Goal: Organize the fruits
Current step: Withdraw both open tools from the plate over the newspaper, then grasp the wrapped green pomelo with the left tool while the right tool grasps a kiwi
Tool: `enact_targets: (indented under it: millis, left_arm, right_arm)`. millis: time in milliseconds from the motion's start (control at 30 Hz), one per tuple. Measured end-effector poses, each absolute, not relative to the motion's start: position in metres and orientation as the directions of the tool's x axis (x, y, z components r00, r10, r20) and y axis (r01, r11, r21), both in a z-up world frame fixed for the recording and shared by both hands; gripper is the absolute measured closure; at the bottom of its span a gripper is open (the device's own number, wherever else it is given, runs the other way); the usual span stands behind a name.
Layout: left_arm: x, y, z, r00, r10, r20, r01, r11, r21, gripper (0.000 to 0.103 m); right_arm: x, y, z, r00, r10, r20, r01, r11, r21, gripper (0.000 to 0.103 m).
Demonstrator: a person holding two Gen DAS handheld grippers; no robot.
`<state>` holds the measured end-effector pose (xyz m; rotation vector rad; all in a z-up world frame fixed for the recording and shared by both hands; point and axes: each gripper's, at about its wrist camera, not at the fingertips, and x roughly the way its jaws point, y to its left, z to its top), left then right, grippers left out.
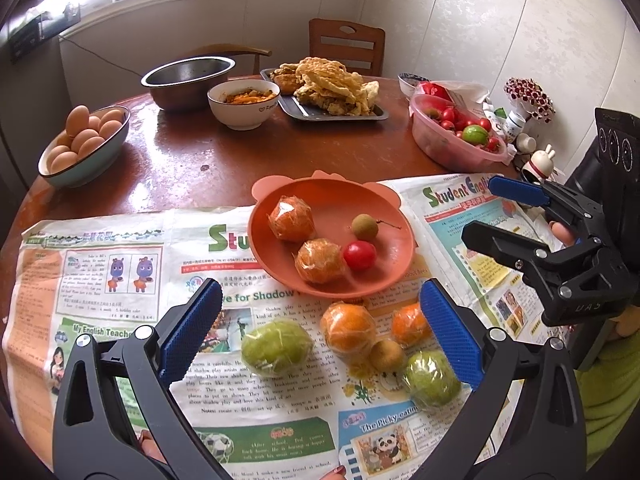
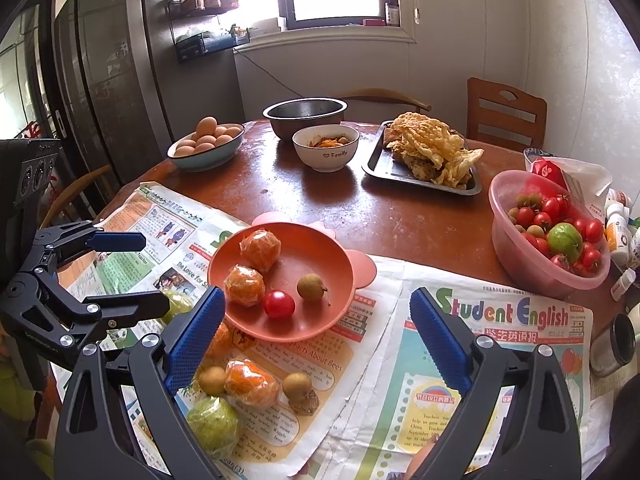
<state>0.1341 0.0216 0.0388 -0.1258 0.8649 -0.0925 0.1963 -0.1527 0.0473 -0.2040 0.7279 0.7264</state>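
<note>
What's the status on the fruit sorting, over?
Left claw open, empty; right claw open, empty. Orange plate holds four fruits; wrapped oranges, green fruits loose on newspaper. Nothing blocking.

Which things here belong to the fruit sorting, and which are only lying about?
For the job:
- orange plate holding two wrapped oranges, a red tomato and a longan
- loose fruit on the newspaper: green fruits, oranges, longans

Lying about:
- egg bowl
- steel bowl
- white bowl
- tray of fried food
- pink tomato tub
- bottles
</note>
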Motion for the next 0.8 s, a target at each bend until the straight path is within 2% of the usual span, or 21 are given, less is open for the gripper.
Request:
enact_targets:
  millis: [800]
  left_arm:
    - [0.100,-0.019,0.016,0.590,-0.192,-0.784,0.123,0.981,-0.149,0.010]
  right_arm:
    - [0.166,-0.176,0.026,0.505,0.498,-0.705,-0.670,0.741,0.044,0.009]
